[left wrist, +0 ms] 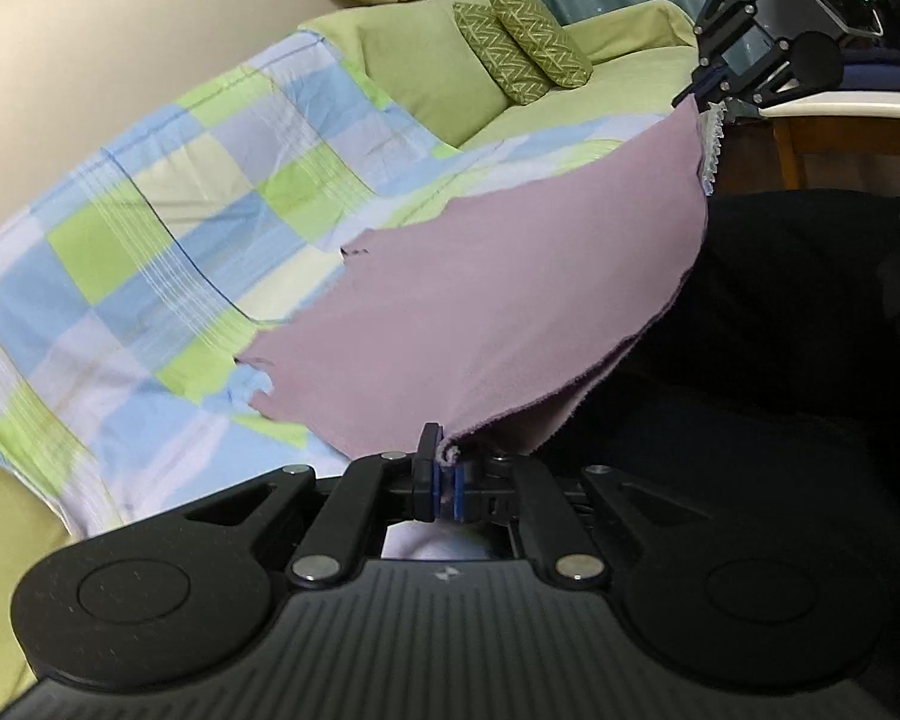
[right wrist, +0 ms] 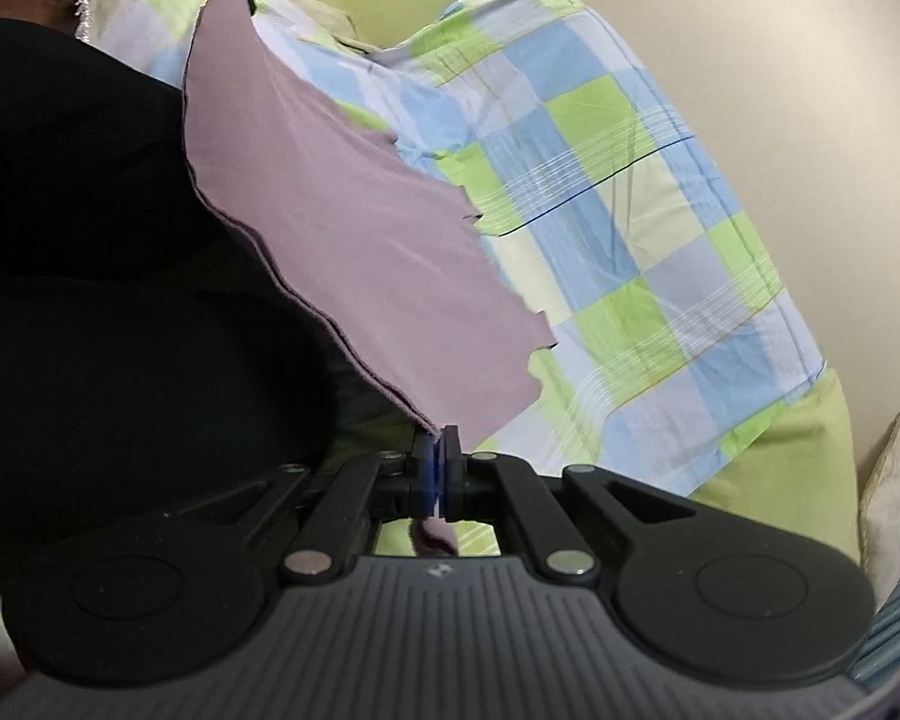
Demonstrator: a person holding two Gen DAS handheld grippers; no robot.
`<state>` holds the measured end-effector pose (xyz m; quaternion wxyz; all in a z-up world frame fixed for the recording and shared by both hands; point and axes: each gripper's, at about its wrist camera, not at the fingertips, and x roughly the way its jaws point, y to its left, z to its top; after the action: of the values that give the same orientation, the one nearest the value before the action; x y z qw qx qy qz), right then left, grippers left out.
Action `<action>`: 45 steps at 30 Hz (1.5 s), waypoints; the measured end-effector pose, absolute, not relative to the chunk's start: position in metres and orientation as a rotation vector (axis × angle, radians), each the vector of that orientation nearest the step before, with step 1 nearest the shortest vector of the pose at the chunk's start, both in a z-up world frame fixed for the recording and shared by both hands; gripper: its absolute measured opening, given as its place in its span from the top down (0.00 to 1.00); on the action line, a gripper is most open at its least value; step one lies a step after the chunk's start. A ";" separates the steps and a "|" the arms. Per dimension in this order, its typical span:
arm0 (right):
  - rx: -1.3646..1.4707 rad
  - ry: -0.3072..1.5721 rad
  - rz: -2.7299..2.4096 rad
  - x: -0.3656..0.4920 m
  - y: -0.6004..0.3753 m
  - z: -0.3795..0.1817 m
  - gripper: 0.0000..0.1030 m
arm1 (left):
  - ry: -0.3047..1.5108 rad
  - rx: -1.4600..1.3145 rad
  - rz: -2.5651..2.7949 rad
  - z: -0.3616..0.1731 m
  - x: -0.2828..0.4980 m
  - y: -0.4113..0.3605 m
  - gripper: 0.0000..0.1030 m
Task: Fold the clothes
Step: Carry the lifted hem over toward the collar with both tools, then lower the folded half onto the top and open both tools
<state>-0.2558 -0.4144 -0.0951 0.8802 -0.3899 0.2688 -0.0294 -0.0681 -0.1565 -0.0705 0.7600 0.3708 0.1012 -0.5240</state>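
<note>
Two grippers | left gripper (left wrist: 444,468) and right gripper (right wrist: 441,450) each clenched on a corner of the mauve cloth (left wrist: 498,300) | cloth hangs doubled above checked sheet (left wrist: 150,228), far gripper at 1 o'clock | risk: shallow pinch, layers may slip apart

The garment is a plain mauve cloth (left wrist: 498,294), soft and matte, with no print. It hangs stretched in the air between two held corners, one pinched at the bottom of the left wrist view and the other up at the top right, so the sheet slopes diagonally. Along its near edge two layers lie one on the other, their rims running side by side, so the piece is doubled over. The far edge is ragged, with small notches. In the right wrist view the same cloth (right wrist: 354,228) rises from the bottom centre towards the top left, lightly rippled, not taut.
</note>
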 end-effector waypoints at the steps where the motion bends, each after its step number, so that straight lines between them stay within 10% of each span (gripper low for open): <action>1: -0.807 0.564 -0.061 -0.256 -0.414 -0.096 1.00 | 0.221 0.807 -1.144 -0.071 -0.067 -0.158 0.98; 28: -0.738 0.607 -0.010 -0.232 -0.442 -0.085 1.00 | 0.336 0.686 -1.122 -0.039 -0.004 -0.179 0.98; 45: -0.301 0.840 0.133 0.114 -0.675 -0.092 0.98 | 0.765 0.378 -1.044 -0.095 0.312 -0.322 0.93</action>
<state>0.1135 -0.6753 -0.0918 0.9000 -0.1454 0.4059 0.0643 0.3119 -0.3225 -0.0949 0.7812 0.1749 0.3541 -0.4835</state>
